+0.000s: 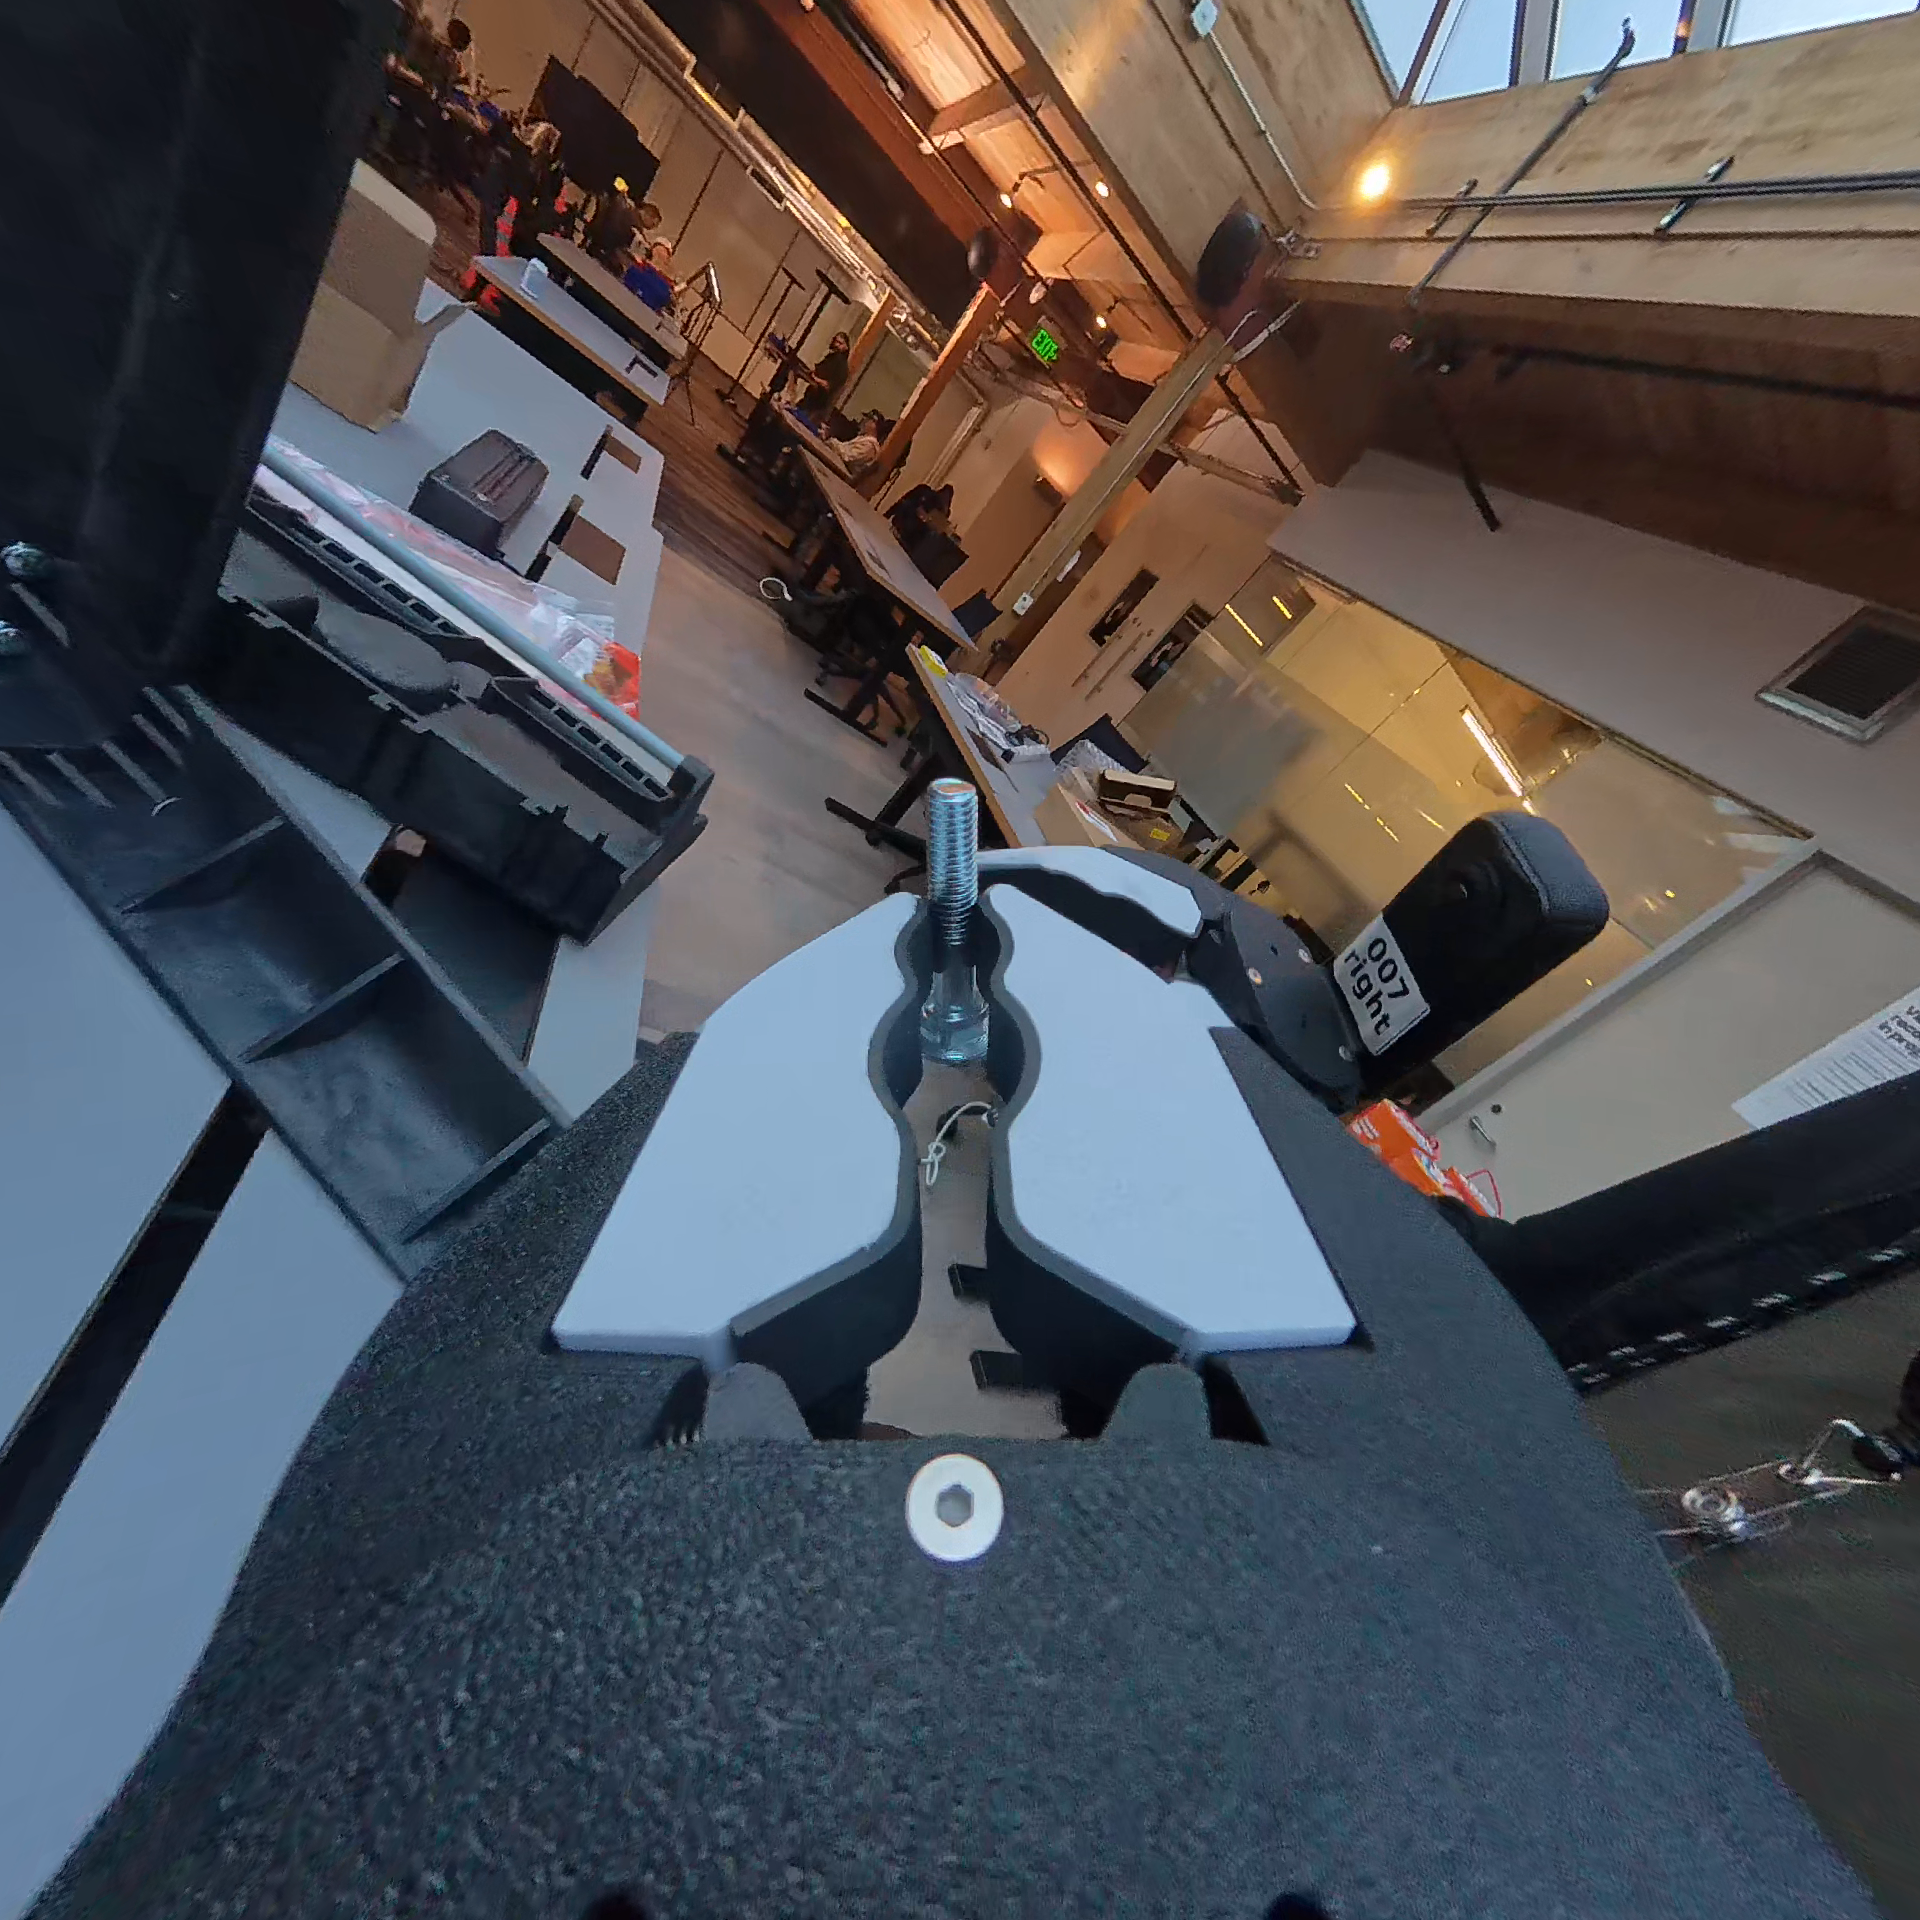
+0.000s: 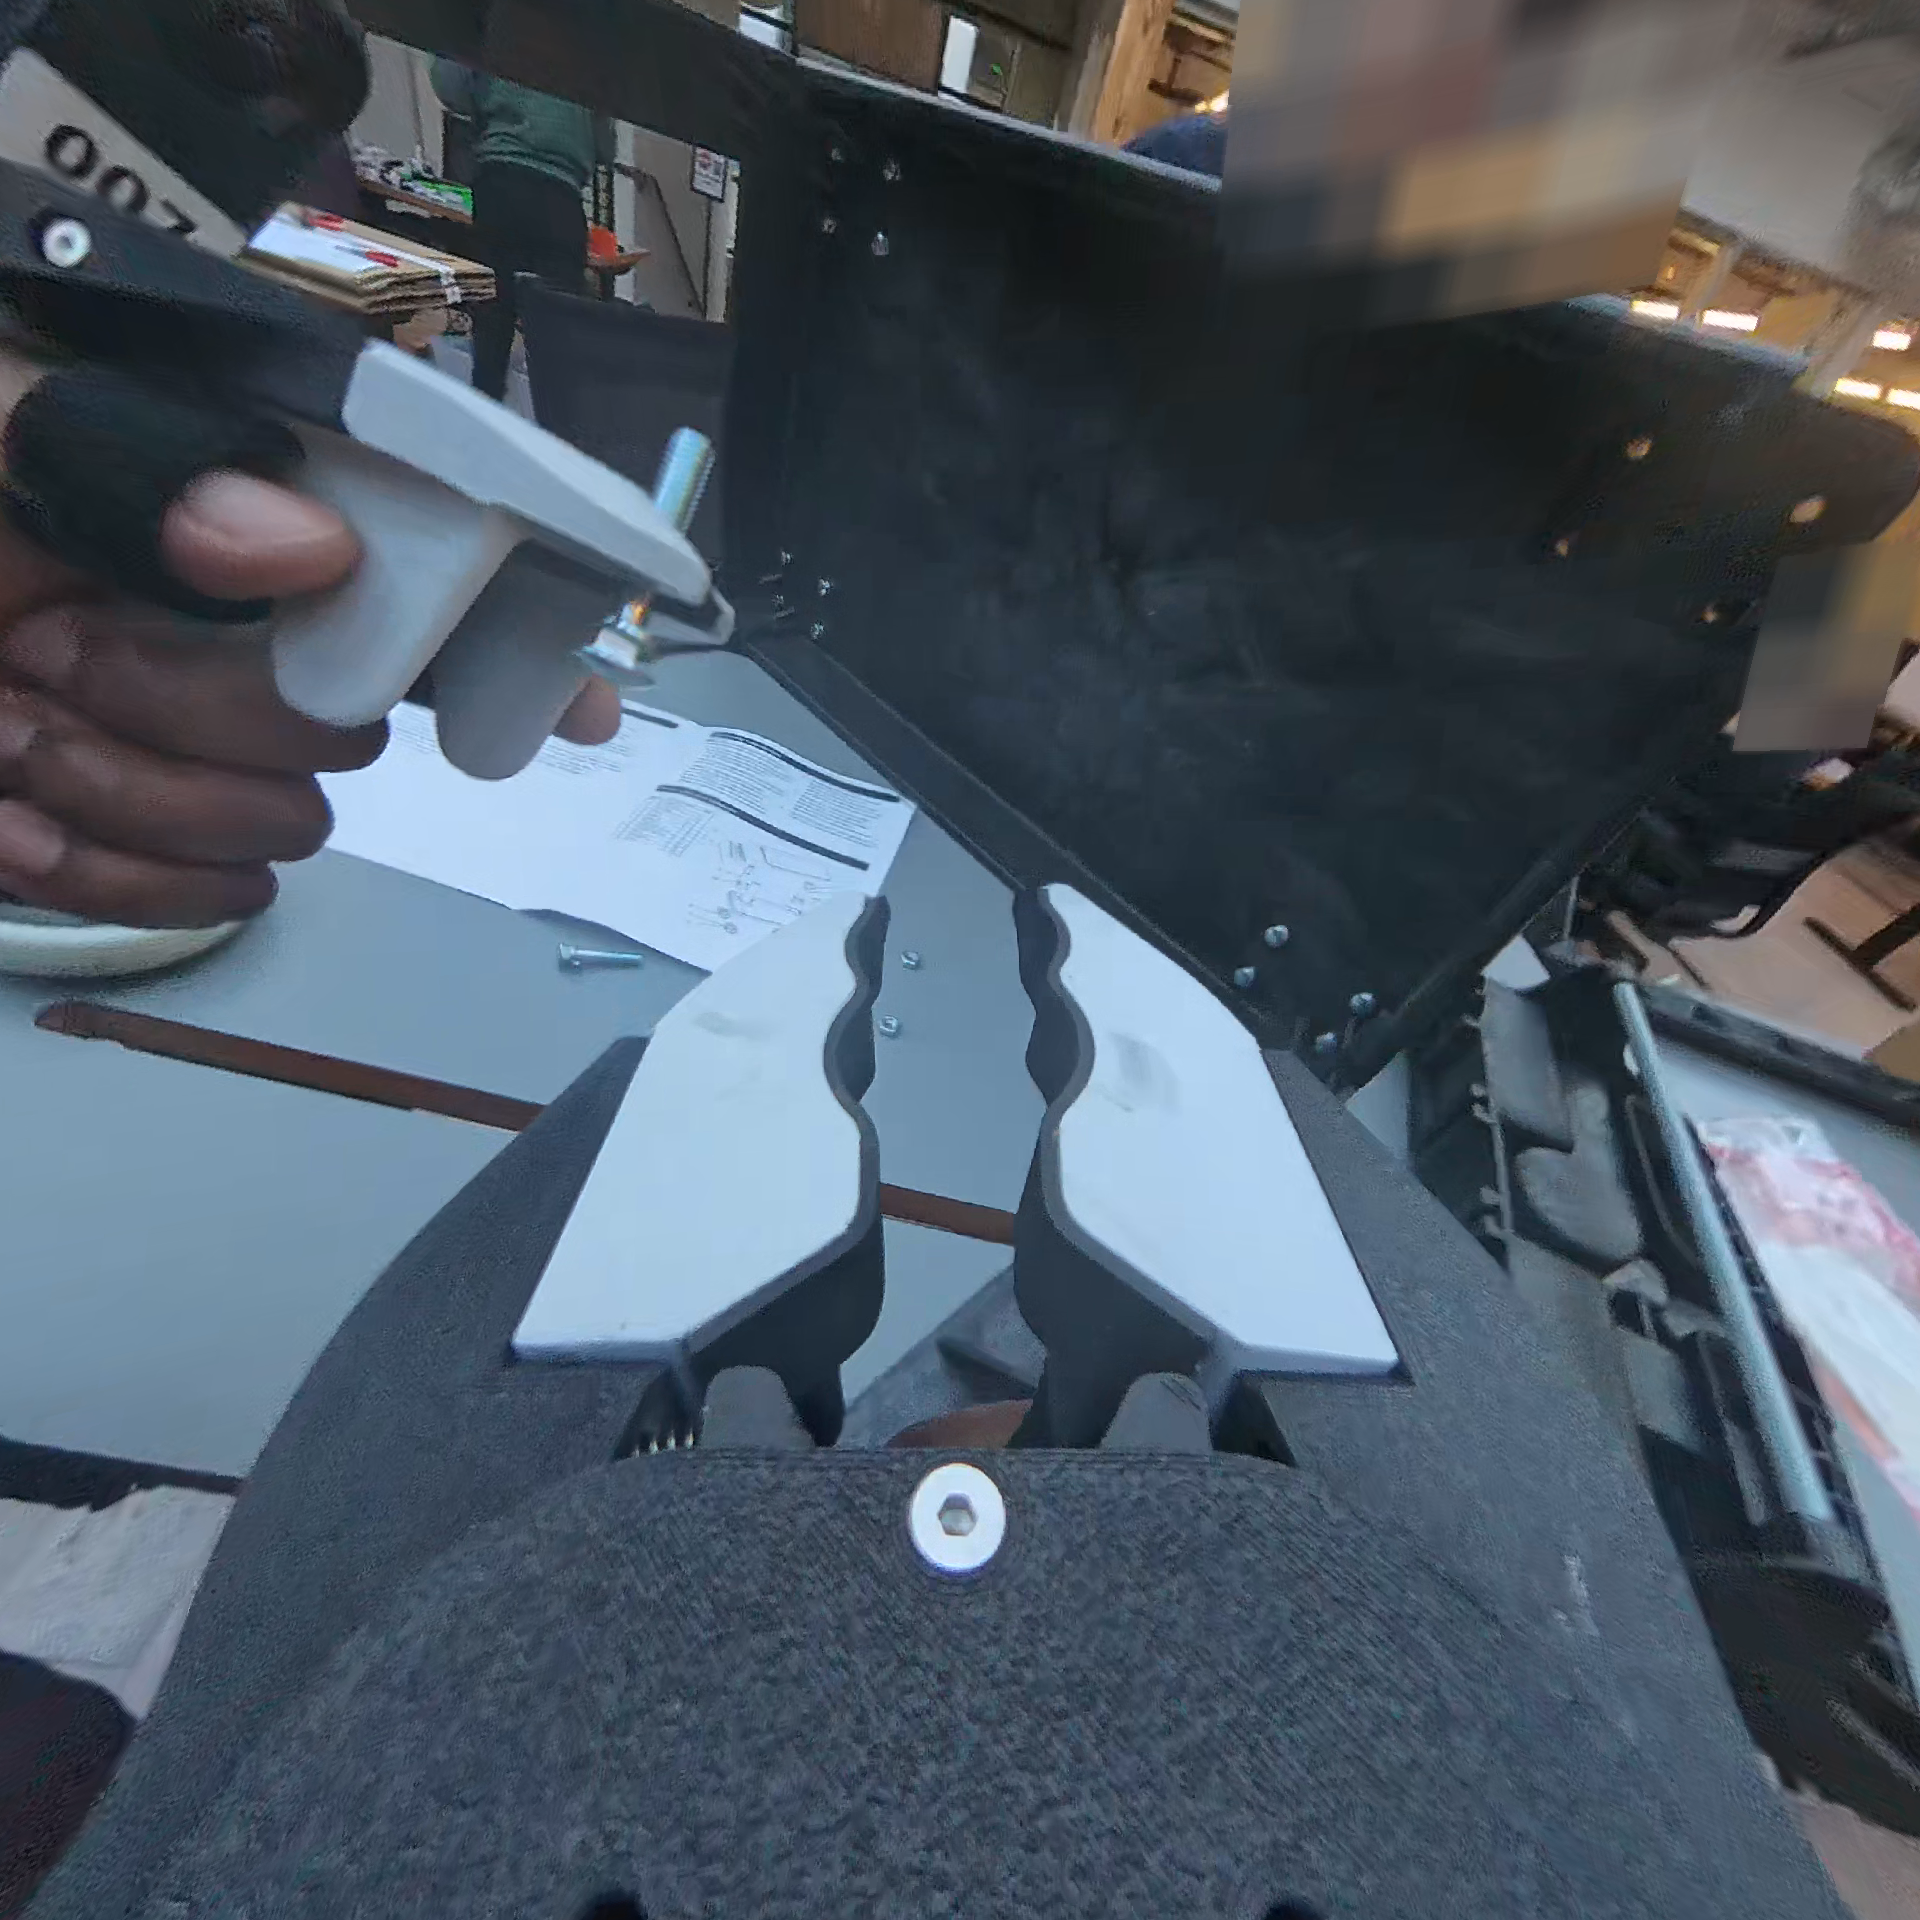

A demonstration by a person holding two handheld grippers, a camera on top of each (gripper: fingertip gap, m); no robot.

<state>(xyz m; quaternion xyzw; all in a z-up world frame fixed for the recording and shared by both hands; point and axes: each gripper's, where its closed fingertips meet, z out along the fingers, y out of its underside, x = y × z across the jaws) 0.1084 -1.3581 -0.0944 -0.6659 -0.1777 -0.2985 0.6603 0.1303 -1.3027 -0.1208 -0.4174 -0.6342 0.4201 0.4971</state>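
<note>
- The left gripper (image 1: 951, 935) is closed on a silver bolt (image 1: 952, 914). The bolt's long axis runs along the fingers, with the threaded end poking out past the tips and the head sitting in the hollow between them.
- In the right wrist view the same left gripper (image 2: 665, 613) shows at the upper left, gripped by a hand (image 2: 156, 707). The bolt (image 2: 681, 488) stands roughly upright there, thread pointing up, washer-like head below.
- The right gripper (image 2: 951, 935) is open and holds nothing, with a clear gap between its jaws. The bolt lies up and to the left of it, near but not touching.
- Just beyond the bolt, to its right, is a black fabric-covered panel (image 2: 1195, 582), tilted, with small screws along its edge.
- On the grey table (image 2: 208, 1195) under the right gripper lie a printed instruction sheet (image 2: 665, 821), a loose bolt (image 2: 597, 956) just beside it and small nuts (image 2: 888, 1027) between the open fingers.
- A black plastic frame with a metal rod (image 2: 1704, 1247) lies at the far right, beside a plastic bag (image 2: 1829, 1247) with red print.
- Nothing stands between the right gripper and the held bolt.
</note>
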